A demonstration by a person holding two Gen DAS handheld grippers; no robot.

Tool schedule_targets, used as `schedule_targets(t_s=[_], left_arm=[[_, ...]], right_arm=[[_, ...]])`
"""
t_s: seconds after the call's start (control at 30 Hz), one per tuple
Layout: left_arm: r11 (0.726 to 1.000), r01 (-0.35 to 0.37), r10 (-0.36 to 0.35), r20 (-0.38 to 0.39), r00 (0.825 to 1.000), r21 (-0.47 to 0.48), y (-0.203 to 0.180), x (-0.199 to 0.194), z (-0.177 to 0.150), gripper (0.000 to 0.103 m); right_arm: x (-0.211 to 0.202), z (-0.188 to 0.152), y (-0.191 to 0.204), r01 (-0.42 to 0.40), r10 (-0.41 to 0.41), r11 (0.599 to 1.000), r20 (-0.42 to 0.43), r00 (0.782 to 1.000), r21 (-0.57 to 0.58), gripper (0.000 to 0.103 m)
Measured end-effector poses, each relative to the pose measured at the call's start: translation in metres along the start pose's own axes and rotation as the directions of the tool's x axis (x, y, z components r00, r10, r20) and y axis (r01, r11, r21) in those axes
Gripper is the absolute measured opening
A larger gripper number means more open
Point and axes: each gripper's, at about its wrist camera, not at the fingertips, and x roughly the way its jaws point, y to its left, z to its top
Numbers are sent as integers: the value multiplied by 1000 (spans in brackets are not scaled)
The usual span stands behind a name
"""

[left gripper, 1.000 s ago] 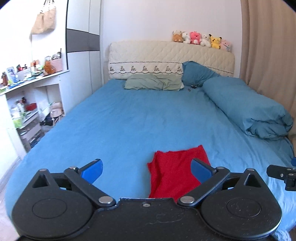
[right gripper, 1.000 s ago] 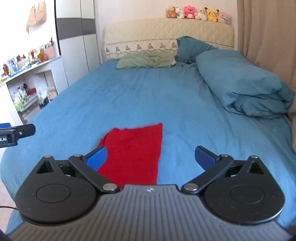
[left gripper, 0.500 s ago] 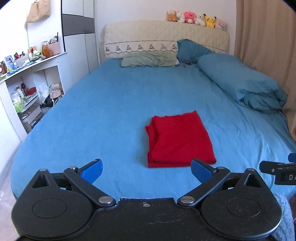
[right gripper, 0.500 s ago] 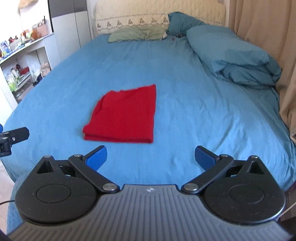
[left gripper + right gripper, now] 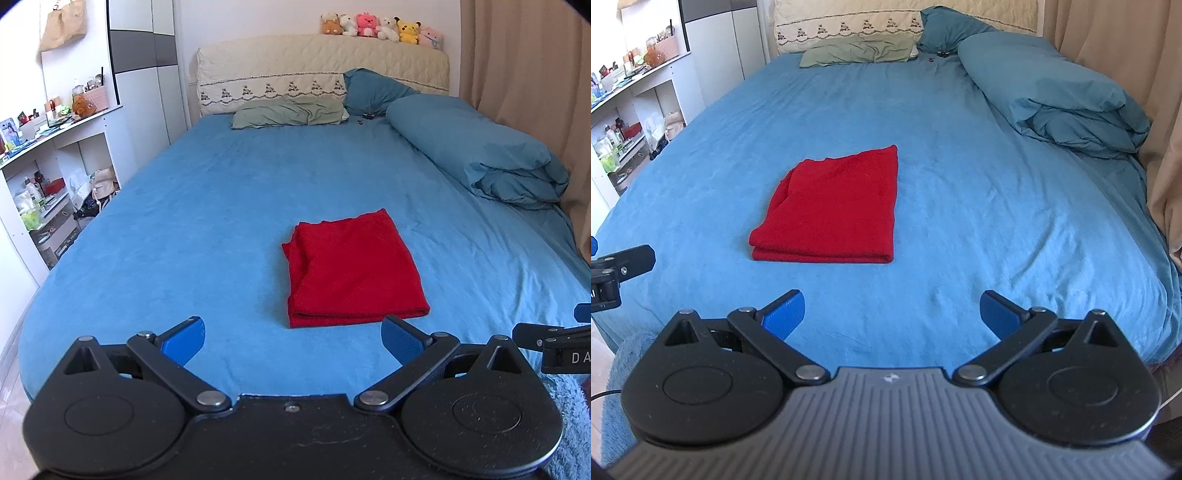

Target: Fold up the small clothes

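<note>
A red garment (image 5: pixel 354 267) lies folded into a neat rectangle on the blue bed sheet (image 5: pixel 221 206), near the foot of the bed. It also shows in the right wrist view (image 5: pixel 834 210). My left gripper (image 5: pixel 291 341) is open and empty, held back from the garment above the bed's near edge. My right gripper (image 5: pixel 892 314) is open and empty, also short of the garment. The tip of the right gripper shows at the right edge of the left wrist view (image 5: pixel 554 339), and the left gripper's tip at the left edge of the right wrist view (image 5: pixel 620 266).
A rolled blue duvet (image 5: pixel 476 151) lies along the right side by the beige curtain (image 5: pixel 535 74). Green (image 5: pixel 291 112) and blue (image 5: pixel 373 90) pillows sit at the headboard with plush toys (image 5: pixel 380 27) on top. White shelves (image 5: pixel 48 177) stand left of the bed.
Both grippers have drawn back and up from the red garment, which now lies in full view, folded, on the sheet. Both stay open.
</note>
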Motion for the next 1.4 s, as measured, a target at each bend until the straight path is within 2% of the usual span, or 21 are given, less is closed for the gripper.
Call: schedule_targets(t_s=[1.4], left_arm=[[1000,23,-23,33,999,14,4,-5,5,103]], right_arm=[[0,0,1,17,-16,999,-4,1000,28,103]])
